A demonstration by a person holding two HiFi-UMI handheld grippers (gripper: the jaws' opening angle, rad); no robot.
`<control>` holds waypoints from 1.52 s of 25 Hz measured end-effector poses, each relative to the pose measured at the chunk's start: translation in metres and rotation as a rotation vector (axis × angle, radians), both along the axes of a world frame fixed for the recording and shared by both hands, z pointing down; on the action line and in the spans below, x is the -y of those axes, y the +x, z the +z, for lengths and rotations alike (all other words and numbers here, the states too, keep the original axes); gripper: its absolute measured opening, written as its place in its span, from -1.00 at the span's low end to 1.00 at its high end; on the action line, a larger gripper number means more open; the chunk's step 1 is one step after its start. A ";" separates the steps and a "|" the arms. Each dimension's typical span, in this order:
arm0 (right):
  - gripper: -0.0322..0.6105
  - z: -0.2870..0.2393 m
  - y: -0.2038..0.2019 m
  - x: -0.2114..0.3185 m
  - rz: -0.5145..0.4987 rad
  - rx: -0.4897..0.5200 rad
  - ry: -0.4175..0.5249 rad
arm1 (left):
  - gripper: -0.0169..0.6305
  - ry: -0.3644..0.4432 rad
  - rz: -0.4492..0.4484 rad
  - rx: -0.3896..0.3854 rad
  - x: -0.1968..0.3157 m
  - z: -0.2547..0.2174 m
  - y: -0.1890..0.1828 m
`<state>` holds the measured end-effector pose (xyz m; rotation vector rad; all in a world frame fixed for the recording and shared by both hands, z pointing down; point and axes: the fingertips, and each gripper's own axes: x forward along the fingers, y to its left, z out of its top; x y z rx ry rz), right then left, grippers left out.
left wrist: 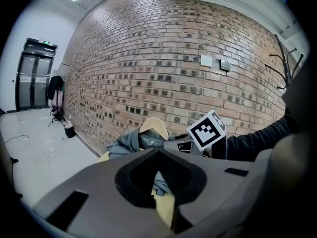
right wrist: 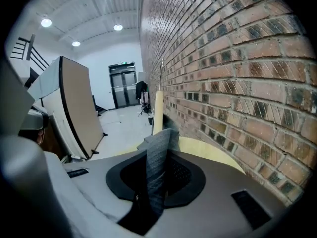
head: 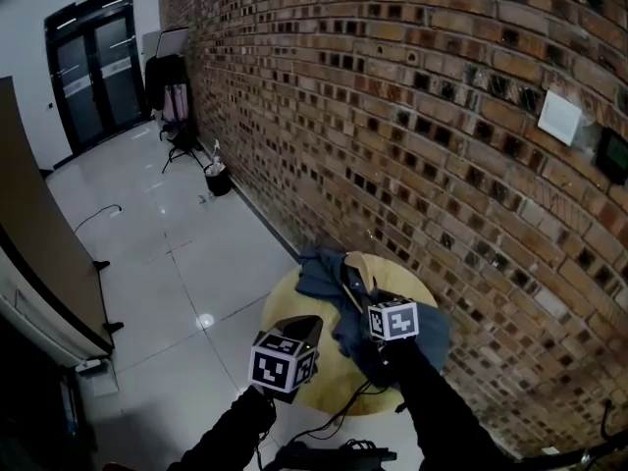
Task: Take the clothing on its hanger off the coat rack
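1. Your left gripper (left wrist: pixel 158 151) sits nearest, over the near left edge of the round yellow table (head: pixel 278 314). Its jaws meet at the tips and pinch nothing. The clothing shows just beyond them.
2. Your right gripper (right wrist: pixel 153 182) is over the table's middle, beside the left one. Its jaws are clamped on a raised fold of the clothing (right wrist: pixel 156 155), and the grey fabric stands up between the pads.
3. You will find the clothing on the table and off the coat rack (left wrist: pixel 285 71). It lies as a crumpled blue-grey heap across the far half, reaching the far left edge and the right edge.
4. You can see the wooden hanger (head: pixel 350 275) lying in the heap near the table's far edge. One arm sticks out of the fabric, and its wire hook (left wrist: pixel 157 104) shows against the bricks.
5. Your table's far edge is up against the brick wall (head: pixel 412 116).
6. Only the dark prongs of the coat rack show, at the right edge of the left gripper view.
7. Further off, a small dark bucket (head: pixel 218 178) stands on the pale floor by the wall. Black double doors (head: pixel 93 62) close the far end.
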<state>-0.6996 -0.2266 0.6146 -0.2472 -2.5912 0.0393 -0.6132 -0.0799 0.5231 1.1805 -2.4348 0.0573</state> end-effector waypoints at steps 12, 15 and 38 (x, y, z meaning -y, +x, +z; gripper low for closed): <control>-0.49 0.025 0.025 0.043 0.120 -0.010 0.053 | -0.94 -0.011 0.016 -0.041 0.001 0.021 0.002; -0.49 0.011 0.034 0.050 0.129 0.019 0.055 | -0.94 -0.010 0.033 -0.045 0.009 0.023 0.002; -0.89 -0.093 0.082 -0.005 -0.006 0.264 -0.064 | -0.94 0.030 0.074 -0.003 0.036 0.007 0.001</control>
